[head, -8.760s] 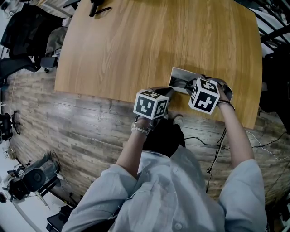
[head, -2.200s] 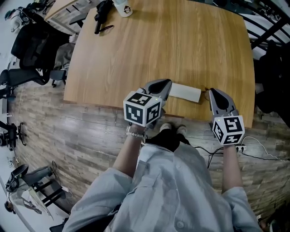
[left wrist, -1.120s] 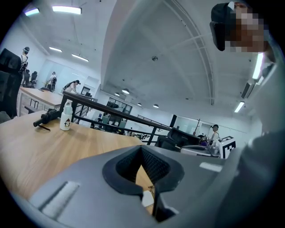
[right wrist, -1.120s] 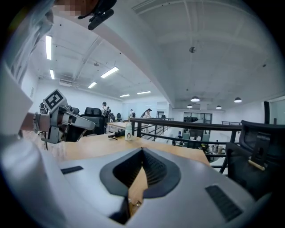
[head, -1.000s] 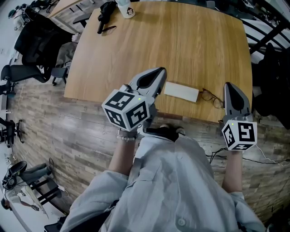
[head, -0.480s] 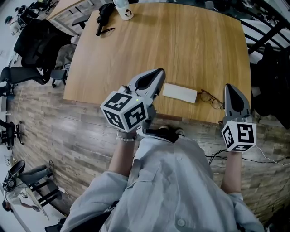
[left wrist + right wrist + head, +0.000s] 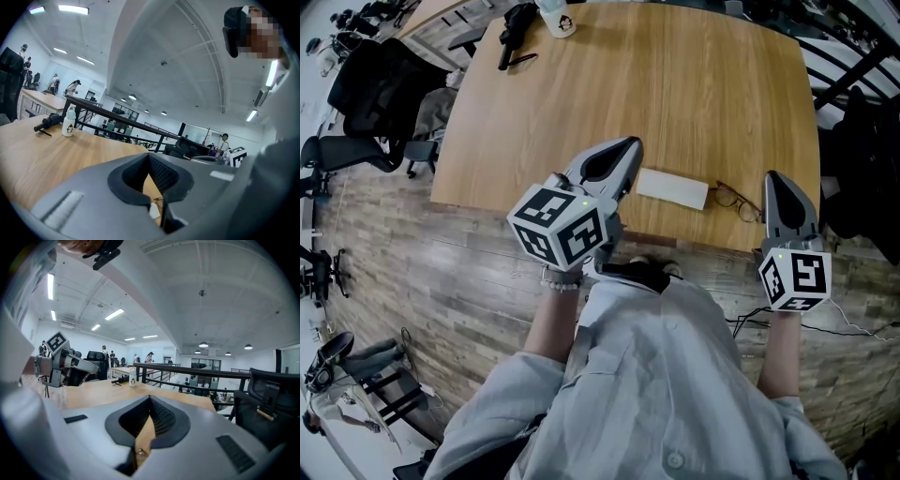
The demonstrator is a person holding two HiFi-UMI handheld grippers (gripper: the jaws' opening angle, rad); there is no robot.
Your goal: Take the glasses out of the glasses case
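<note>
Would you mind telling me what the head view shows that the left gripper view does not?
Only the head view shows the whole glasses case lying beside the glasses, plus the plank floor. Only the left gripper view shows ceiling lights and distant people. Both show the wooden table and the white bottle.

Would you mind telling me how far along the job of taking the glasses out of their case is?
Done: the glasses lie on the table, just right of the white case and apart from it; the case looks closed. In hand: nothing; the left gripper and right gripper are both shut and empty, near the table's front edge. Left: apparently nothing.
</note>
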